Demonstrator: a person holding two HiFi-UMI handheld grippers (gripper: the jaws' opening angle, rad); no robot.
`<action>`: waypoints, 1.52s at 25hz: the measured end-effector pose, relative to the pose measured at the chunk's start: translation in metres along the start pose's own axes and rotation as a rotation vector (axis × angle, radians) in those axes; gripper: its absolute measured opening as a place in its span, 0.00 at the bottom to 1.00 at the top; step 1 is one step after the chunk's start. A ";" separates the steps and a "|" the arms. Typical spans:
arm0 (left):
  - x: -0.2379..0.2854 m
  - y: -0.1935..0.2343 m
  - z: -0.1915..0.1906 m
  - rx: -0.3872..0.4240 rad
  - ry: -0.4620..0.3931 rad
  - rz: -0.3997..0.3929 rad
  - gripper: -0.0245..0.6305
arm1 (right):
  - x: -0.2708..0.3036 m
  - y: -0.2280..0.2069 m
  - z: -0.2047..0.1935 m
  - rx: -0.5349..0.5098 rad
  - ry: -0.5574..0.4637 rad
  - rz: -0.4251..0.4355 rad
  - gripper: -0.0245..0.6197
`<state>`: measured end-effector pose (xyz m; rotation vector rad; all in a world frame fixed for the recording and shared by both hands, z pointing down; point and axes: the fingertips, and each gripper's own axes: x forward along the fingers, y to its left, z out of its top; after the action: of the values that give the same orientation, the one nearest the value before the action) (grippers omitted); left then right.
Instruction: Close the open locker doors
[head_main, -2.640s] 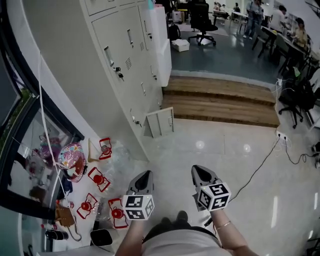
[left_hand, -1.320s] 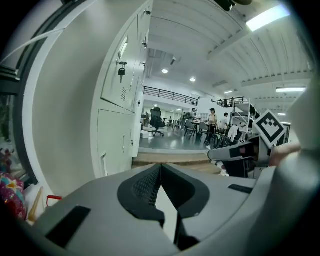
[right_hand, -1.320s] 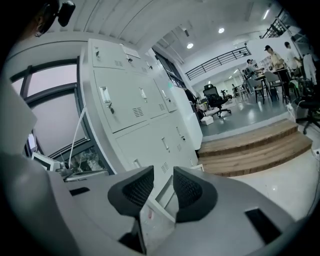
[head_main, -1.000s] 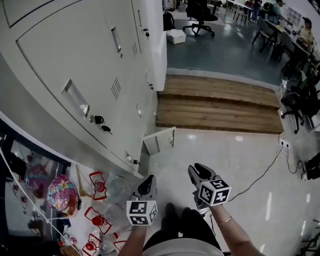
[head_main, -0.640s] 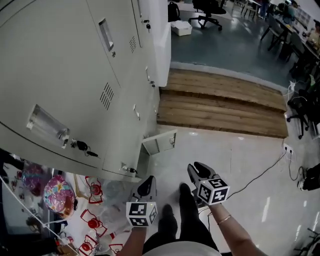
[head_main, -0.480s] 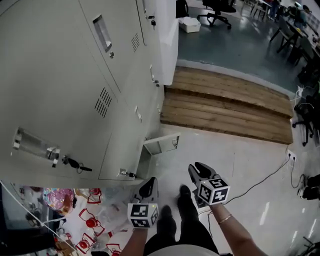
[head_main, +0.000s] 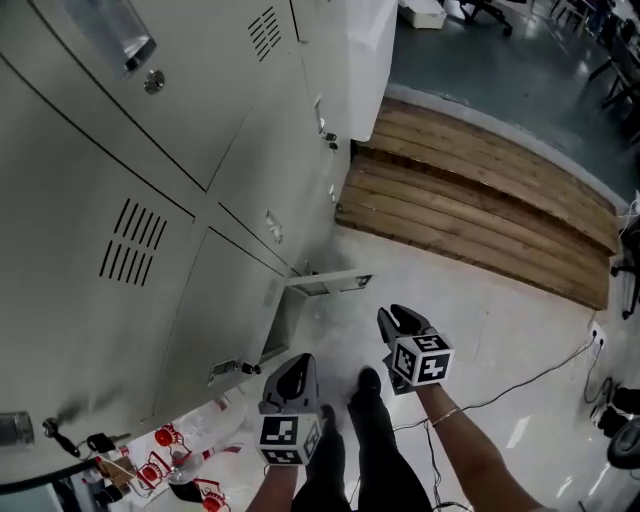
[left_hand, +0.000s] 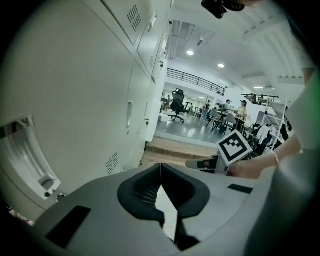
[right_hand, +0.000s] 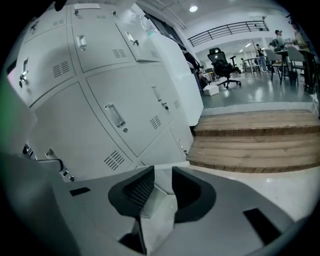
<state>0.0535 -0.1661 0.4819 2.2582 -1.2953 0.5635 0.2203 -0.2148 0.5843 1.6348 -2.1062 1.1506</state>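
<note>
A bank of pale grey lockers fills the left of the head view. One bottom-row locker door stands swung out over the floor, edge-on to me. My left gripper hangs low beside the lockers, its jaws shut with nothing between them. My right gripper floats just short of the open door, right of it, with jaws open and nothing held. The right gripper view looks at closed locker fronts; a pale panel shows through the gap between its jaws.
Wooden steps rise beyond the open door. A cable runs across the glossy floor at right. Red trinkets lie at the lockers' foot, and keys hang in a lock. The person's legs are between the grippers.
The view has closed in on the lockers and tipped further down. The open door now sits nearer both grippers. Neither gripper's jaws have changed.
</note>
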 end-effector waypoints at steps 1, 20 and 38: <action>0.010 0.004 -0.003 -0.009 0.006 0.012 0.07 | 0.015 -0.009 -0.001 0.007 0.007 -0.001 0.20; 0.102 0.034 -0.070 -0.135 0.078 0.110 0.07 | 0.178 -0.091 -0.013 0.029 0.142 0.050 0.30; 0.082 0.048 -0.086 -0.155 0.086 0.120 0.07 | 0.170 -0.074 -0.058 0.050 0.225 0.032 0.32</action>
<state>0.0403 -0.1934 0.6064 2.0192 -1.3887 0.5749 0.2123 -0.2996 0.7584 1.4207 -1.9832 1.3388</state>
